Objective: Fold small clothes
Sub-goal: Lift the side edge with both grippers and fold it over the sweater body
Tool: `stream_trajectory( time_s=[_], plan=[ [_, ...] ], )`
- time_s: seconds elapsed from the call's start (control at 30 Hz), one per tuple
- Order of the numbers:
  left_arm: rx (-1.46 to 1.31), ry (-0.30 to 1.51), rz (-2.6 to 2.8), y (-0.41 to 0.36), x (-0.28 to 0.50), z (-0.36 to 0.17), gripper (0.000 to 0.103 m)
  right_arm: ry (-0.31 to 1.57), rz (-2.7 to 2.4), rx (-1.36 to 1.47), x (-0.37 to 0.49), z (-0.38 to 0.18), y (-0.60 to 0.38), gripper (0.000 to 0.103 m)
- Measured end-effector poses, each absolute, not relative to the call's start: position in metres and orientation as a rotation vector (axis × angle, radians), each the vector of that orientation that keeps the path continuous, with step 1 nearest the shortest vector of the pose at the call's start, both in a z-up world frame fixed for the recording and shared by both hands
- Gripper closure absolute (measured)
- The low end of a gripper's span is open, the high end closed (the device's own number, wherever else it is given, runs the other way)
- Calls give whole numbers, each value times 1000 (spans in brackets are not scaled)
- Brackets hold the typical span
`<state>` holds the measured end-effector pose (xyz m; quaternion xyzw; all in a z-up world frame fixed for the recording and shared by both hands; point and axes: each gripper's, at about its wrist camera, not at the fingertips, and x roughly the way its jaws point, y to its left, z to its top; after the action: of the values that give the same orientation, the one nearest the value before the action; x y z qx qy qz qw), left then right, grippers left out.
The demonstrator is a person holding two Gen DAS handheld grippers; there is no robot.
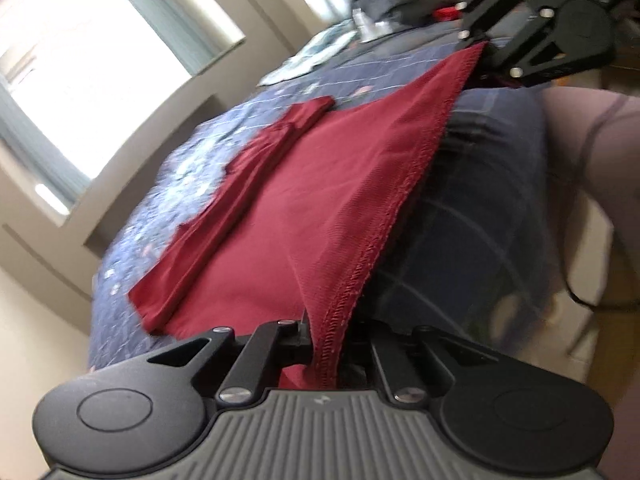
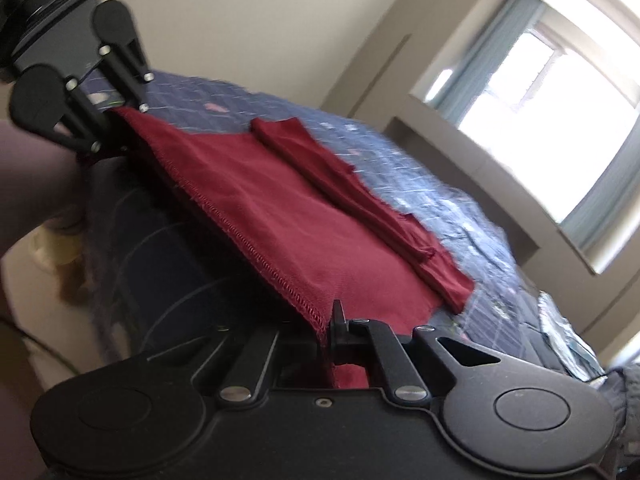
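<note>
A dark red garment (image 1: 304, 208) lies spread on a bed with a blue patterned quilt (image 1: 168, 200). Its stitched hem runs taut between my two grippers along the bed's near edge. My left gripper (image 1: 326, 340) is shut on one hem corner. My right gripper (image 1: 484, 50) shows at the top right of the left wrist view, shut on the other corner. In the right wrist view the garment (image 2: 304, 216) stretches from my right gripper (image 2: 326, 332) to my left gripper (image 2: 110, 120). A folded-in sleeve strip (image 2: 360, 196) lies along the far side.
The quilt (image 2: 460, 208) covers the bed and hangs down its near side. A window with pale curtains (image 2: 560, 100) is beyond the bed. Grey clothes and small items (image 1: 384, 4) lie at the bed's far end. A person's leg (image 1: 600, 140) is beside the bed.
</note>
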<state>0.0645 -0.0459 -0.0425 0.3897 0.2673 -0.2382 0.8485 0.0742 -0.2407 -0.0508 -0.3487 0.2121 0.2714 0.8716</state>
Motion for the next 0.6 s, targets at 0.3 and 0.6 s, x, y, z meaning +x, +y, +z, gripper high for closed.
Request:
stream_trajectory(
  time_s=[0.3,0.6],
  plan=[
    [636,770,-664,-15,70,-2,99,634,786,-602,82,3,-247,99],
    [628,765,-647,-4,167,67,98,590,757,-550,203,71,-247,97]
  ],
)
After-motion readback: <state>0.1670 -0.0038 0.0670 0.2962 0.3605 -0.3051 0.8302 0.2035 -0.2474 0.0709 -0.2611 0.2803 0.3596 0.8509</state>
